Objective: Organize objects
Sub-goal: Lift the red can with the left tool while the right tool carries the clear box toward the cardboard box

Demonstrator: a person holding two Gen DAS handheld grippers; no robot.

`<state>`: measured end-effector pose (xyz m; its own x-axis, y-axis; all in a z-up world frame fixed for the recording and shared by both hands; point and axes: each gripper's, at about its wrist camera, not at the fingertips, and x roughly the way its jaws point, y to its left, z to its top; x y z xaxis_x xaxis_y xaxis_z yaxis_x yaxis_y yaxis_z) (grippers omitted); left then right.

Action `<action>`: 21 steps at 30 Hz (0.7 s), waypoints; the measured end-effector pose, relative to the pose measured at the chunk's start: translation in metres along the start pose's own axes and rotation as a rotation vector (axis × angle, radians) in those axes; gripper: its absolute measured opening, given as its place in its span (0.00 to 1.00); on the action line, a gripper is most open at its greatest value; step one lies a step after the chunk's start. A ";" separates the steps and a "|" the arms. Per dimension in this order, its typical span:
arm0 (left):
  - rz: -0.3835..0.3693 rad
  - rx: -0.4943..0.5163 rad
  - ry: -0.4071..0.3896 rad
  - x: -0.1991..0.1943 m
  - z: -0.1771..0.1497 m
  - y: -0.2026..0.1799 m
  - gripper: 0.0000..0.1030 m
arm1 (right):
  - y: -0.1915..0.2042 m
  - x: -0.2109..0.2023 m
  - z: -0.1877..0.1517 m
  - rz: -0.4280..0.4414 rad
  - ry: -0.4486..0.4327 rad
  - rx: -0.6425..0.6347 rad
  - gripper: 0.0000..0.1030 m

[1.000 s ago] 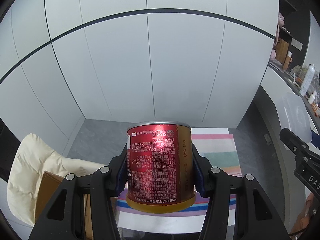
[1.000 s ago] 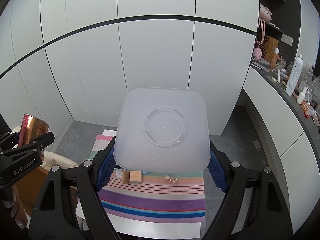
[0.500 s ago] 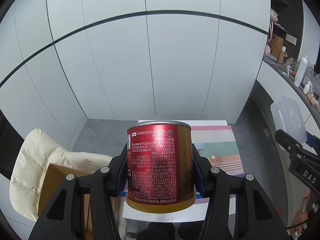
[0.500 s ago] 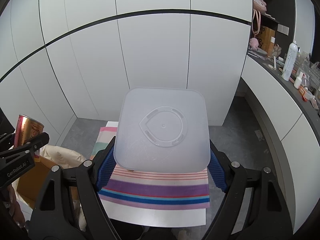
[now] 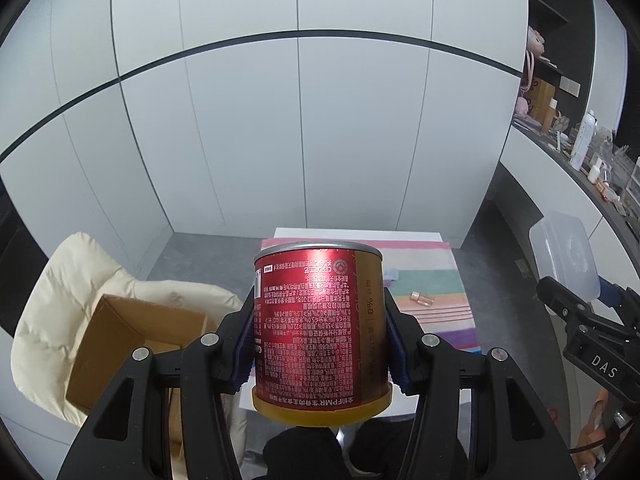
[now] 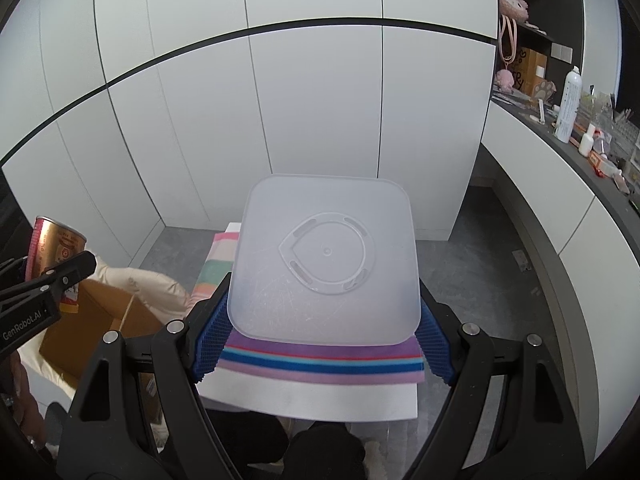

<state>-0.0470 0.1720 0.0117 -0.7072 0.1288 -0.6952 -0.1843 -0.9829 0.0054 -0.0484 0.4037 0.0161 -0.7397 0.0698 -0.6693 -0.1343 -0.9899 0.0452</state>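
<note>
The red cylindrical metal can [image 5: 320, 324], pinched by the left gripper [image 5: 320, 344], and the translucent square plastic box [image 6: 324, 260], clamped by the right gripper [image 6: 320, 344], have been drawn back from the striped cloth [image 5: 432, 280]; the open brown cardboard box [image 5: 120, 344] at lower left is now in view, probably their destination.

From the left wrist, we lose the middle of the striped cloth [image 5: 432, 280] behind the red printed tin can [image 5: 320, 328]. The open brown cardboard box [image 5: 120, 344] at eight o'clock is partly covered by the left hand-held gripper [image 5: 320, 340]. From the right wrist, the frosted square plastic lid [image 6: 324, 260] hides most of the white table [image 6: 320, 400]. We cannot read the small bottles [image 6: 568, 100] at two o'clock.
</note>
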 end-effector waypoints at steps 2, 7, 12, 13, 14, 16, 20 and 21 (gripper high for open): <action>-0.005 -0.010 0.003 -0.005 -0.010 0.004 0.54 | 0.001 -0.004 -0.009 0.003 0.004 0.001 0.80; -0.028 -0.031 0.023 -0.012 -0.033 0.015 0.54 | 0.002 -0.011 -0.038 0.030 0.035 0.000 0.80; -0.028 -0.056 0.033 -0.018 -0.058 0.023 0.54 | 0.005 -0.020 -0.067 0.048 0.072 0.001 0.80; -0.032 -0.057 0.036 -0.019 -0.062 0.025 0.54 | 0.006 -0.022 -0.074 0.051 0.079 0.002 0.80; -0.035 -0.057 0.041 -0.020 -0.067 0.026 0.54 | 0.006 -0.024 -0.083 0.058 0.095 0.004 0.80; -0.039 -0.059 0.058 -0.021 -0.076 0.030 0.54 | 0.007 -0.027 -0.096 0.069 0.127 0.004 0.80; -0.041 -0.072 0.080 -0.020 -0.087 0.038 0.54 | -0.001 -0.031 -0.108 0.058 0.149 0.008 0.80; -0.041 -0.074 0.080 -0.019 -0.086 0.039 0.54 | -0.003 -0.031 -0.108 0.056 0.148 0.013 0.80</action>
<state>0.0181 0.1194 -0.0369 -0.6426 0.1605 -0.7492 -0.1588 -0.9845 -0.0748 0.0463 0.3909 -0.0428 -0.6409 -0.0050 -0.7676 -0.1053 -0.9899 0.0944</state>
